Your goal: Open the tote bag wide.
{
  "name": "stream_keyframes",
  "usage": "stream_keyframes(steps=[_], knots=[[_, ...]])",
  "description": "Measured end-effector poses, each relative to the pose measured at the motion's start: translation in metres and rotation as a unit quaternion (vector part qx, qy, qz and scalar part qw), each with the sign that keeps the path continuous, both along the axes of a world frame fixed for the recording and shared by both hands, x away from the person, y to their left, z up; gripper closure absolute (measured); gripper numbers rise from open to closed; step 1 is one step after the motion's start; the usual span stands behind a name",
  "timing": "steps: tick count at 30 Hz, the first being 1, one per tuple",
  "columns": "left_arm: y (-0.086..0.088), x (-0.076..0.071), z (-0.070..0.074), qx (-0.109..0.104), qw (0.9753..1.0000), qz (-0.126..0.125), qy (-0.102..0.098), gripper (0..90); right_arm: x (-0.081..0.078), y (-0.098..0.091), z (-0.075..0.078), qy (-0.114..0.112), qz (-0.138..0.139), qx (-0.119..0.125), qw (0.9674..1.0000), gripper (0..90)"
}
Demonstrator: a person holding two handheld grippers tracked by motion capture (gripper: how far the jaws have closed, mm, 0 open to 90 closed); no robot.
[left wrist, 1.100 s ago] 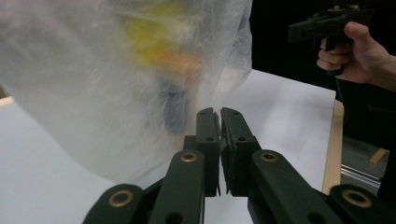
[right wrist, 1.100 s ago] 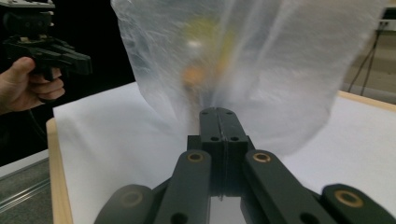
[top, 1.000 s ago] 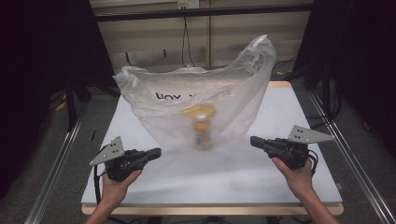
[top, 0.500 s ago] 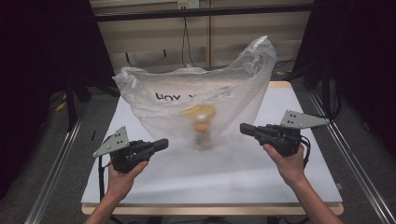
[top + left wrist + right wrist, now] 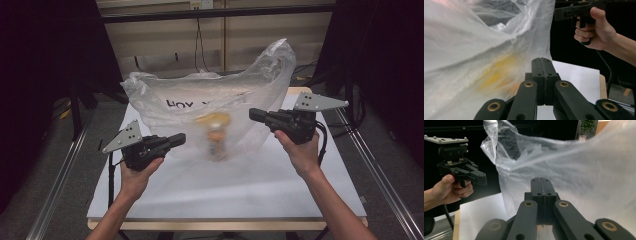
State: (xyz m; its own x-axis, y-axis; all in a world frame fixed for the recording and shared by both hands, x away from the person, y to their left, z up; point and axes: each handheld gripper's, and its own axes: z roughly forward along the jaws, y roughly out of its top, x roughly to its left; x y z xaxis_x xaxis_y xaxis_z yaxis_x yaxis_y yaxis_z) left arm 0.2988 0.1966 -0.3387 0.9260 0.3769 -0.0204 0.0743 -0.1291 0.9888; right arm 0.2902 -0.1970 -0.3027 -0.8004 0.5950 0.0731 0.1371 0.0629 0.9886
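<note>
1. Bag (image 5: pixel 220 107) of thin clear plastic stands puffed mid-tabletop (image 5: pixel 240 185), yellow figurine (image 5: pixel 216 131) inside.
2. Left tool (image 5: pixel 178 140) and right tool (image 5: pixel 256 114) flank it, both clenched empty.
3. Likely light, slippery, crumply; pinch the upper rim.

Inside the crumpled translucent plastic bag (image 5: pixel 215 107), a yellow-orange item (image 5: pixel 216 132) shows as a blur; the black lettering (image 5: pixel 186 103) at its 11 o'clock is partly creased away.

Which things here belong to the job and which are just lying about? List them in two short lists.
Part of the job:
- clear plastic bag, standing puffed up on the table
- yellow-orange item inside the bag, blurred through the plastic
- left gripper, jaws shut
- right gripper, jaws shut

Just lying about:
- white table top
- cables hanging behind the table
</note>
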Motion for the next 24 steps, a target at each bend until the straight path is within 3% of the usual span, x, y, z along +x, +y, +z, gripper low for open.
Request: stream_keyframes(steps=[2, 9, 11, 13, 15, 18, 24], knots=[[-0.002, 0.004, 0.006, -0.012, 0.9999, 0.005, -0.004, 90.0, 0.003, 0.004, 0.009, -0.009, -0.005, -0.002, 1.0, 90.0], [-0.008, 0.011, 0.032, -0.022, 0.9995, 0.007, -0.024, 90.0, 0.011, 0.018, 0.031, -0.022, -0.015, -0.012, 0.9996, 90.0], [-0.011, 0.017, 0.046, -0.023, 0.9985, 0.025, -0.044, 90.0, 0.015, 0.023, 0.036, -0.024, -0.017, -0.019, 0.9994, 90.0], [-0.013, 0.026, 0.049, -0.031, 0.9985, 0.026, -0.037, 90.0, 0.024, 0.025, 0.038, -0.026, -0.026, -0.032, 0.9988, 90.0], [-0.013, 0.032, 0.05, -0.027, 0.9988, 0.028, -0.03, 90.0, 0.036, 0.024, 0.034, -0.008, -0.034, -0.021, 0.9992, 90.0], [-0.018, 0.039, 0.053, -0.023, 0.999, 0.03, -0.025, 90.0, 0.042, 0.026, 0.036, -0.006, -0.038, -0.017, 0.9991, 90.0], [-0.03, 0.055, 0.066, -0.007, 0.999, 0.041, -0.018, 90.0, 0.054, 0.04, 0.057, -0.013, -0.055, -0.05, 0.9971, 90.0]])
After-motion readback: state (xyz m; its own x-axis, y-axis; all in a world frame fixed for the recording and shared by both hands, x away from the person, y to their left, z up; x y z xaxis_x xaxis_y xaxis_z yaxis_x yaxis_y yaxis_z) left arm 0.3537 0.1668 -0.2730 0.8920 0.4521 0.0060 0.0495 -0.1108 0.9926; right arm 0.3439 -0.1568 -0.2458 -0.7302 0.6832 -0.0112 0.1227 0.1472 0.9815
